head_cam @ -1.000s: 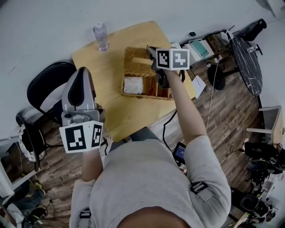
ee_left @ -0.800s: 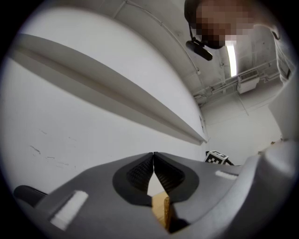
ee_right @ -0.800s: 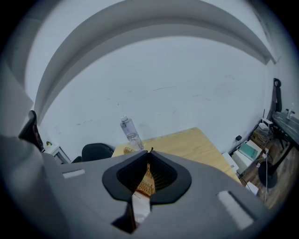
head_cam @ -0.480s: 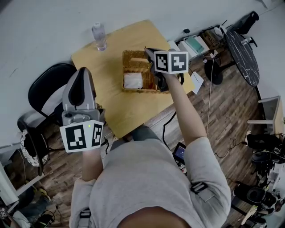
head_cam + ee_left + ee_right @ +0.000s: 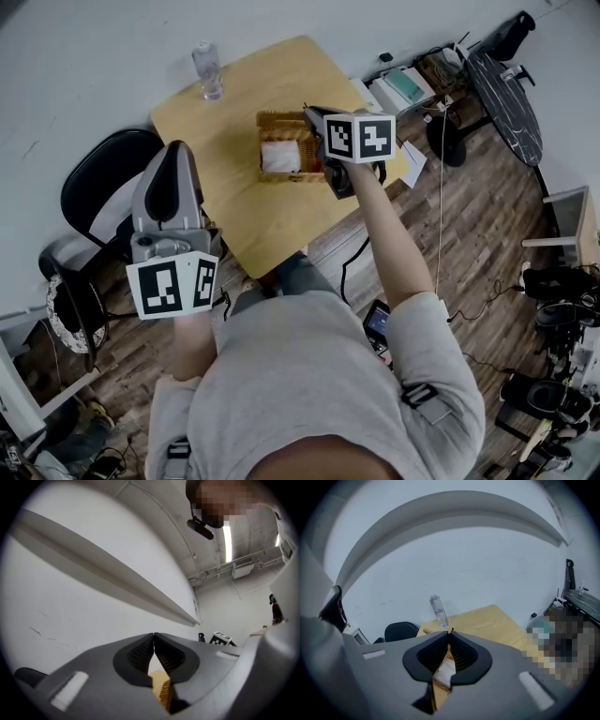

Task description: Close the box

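A wicker box (image 5: 284,148) stands open on the wooden table (image 5: 253,216), with a white bundle (image 5: 279,157) lying inside. My right gripper (image 5: 317,114) hovers well above the box's right side, shut and empty. In the right gripper view its tips (image 5: 450,633) meet, and the white bundle (image 5: 443,670) shows below them. My left gripper (image 5: 174,155) is held high at the left, off the table's near-left edge and away from the box, shut with nothing in it. Below the meeting tips (image 5: 153,634) in the left gripper view, a bit of wicker (image 5: 164,693) shows.
A clear water bottle (image 5: 208,70) stands at the table's far-left corner. A black chair (image 5: 94,183) sits left of the table. Right of the table are a dark round tabletop (image 5: 506,94), cables and boxes on the wooden floor.
The head view has drawn back, so table and box look smaller and farther. Both grippers stay shut and raised, the right one still over the box's right side.
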A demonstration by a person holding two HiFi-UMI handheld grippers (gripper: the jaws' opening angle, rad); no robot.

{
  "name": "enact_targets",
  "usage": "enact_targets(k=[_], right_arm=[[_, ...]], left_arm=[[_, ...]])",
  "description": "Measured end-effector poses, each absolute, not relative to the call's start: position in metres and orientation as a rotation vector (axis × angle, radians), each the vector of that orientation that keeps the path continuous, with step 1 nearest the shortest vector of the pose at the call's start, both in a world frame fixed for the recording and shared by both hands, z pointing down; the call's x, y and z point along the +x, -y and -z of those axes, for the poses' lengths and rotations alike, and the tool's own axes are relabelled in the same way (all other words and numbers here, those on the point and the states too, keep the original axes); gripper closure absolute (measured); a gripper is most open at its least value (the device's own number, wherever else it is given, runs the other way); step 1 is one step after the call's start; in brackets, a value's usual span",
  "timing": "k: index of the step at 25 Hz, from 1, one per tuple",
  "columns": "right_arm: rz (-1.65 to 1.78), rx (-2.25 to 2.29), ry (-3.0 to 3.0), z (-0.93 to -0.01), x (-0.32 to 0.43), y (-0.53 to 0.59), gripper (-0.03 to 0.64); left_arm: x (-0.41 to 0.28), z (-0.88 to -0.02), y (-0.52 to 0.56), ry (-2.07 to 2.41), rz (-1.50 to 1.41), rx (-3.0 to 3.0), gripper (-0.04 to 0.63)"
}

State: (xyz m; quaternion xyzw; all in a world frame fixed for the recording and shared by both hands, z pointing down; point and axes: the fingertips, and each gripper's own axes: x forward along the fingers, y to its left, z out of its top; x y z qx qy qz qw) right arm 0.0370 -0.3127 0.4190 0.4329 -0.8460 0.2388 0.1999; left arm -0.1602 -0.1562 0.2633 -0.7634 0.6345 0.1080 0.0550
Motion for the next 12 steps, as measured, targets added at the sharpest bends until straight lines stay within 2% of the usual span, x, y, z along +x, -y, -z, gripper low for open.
enact_targets(k=[12], right_arm=[[-0.669,1.238,2.348,-0.434,0.042,0.273,0.595]], left_arm=[[-0.156,-0.263,0.126,-1.89,-0.305,-2.345,0.535]])
